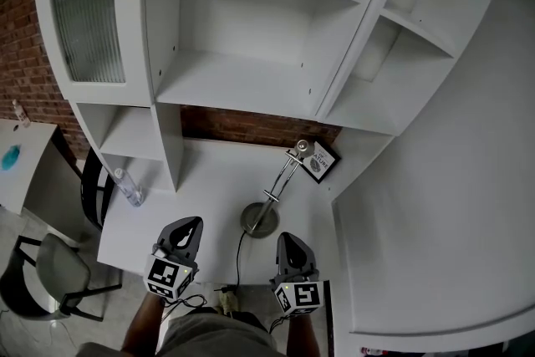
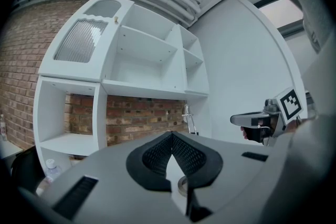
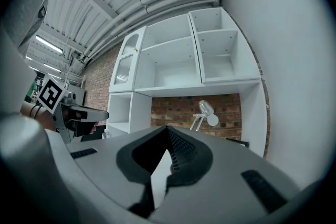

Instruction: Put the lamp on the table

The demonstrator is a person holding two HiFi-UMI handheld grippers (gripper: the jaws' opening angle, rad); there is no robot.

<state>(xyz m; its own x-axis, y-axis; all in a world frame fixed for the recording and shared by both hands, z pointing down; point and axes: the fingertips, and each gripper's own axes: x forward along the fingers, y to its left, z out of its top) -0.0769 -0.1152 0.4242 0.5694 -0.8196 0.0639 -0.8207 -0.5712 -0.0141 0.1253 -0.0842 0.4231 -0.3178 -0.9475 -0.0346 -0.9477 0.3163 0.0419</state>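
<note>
A silver desk lamp (image 1: 260, 218) stands upright on the white table (image 1: 209, 171), its round base near the middle and its head (image 1: 300, 149) leaning toward the back right. Its dark cable (image 1: 238, 259) runs off the front edge. My left gripper (image 1: 191, 223) hovers at the front edge, left of the base, shut and empty. My right gripper (image 1: 288, 240) hovers to the right of the base, also shut and empty. In the right gripper view the lamp (image 3: 206, 110) shows ahead against the brick wall, and in the left gripper view the lamp (image 2: 187, 118) shows to the right.
A white shelf unit (image 1: 242, 79) rises over the table, with a glass-door cabinet (image 1: 84, 21) at the left. A clear bottle (image 1: 129, 187) stands at the table's left end. A dark framed card (image 1: 319, 160) leans behind the lamp. A grey chair (image 1: 50, 272) sits at the lower left.
</note>
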